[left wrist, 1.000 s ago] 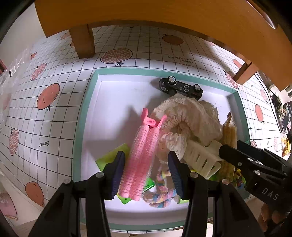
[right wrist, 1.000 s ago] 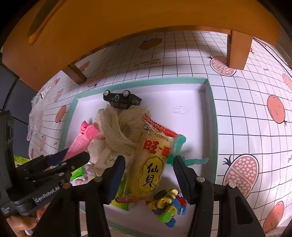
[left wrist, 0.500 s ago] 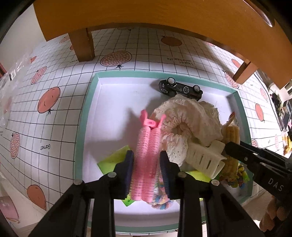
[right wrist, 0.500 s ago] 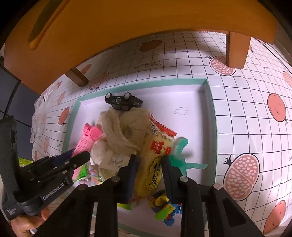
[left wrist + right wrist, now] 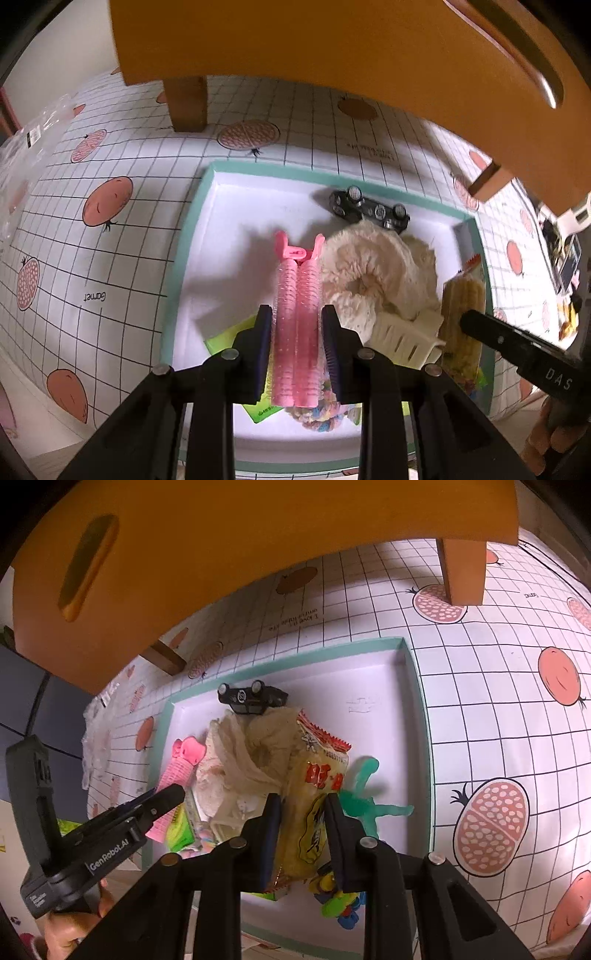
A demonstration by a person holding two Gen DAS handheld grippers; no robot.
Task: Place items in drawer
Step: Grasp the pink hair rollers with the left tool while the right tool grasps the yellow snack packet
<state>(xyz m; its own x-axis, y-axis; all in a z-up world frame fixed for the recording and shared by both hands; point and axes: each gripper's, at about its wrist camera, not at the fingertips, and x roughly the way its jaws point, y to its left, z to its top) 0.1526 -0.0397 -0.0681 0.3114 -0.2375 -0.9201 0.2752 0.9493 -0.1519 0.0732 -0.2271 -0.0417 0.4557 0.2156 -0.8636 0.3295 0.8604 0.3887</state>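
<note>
While both grippers point steeply down into the tray, the left gripper clamps the pink hair rollers and the right gripper, jaws closing, pinches the yellow snack packet, presumably for lifting toward a drawer, unseen here.

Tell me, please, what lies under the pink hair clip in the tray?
Under the pink hair clip show a green card and a pastel braided tie; anything directly beneath is covered.
</note>
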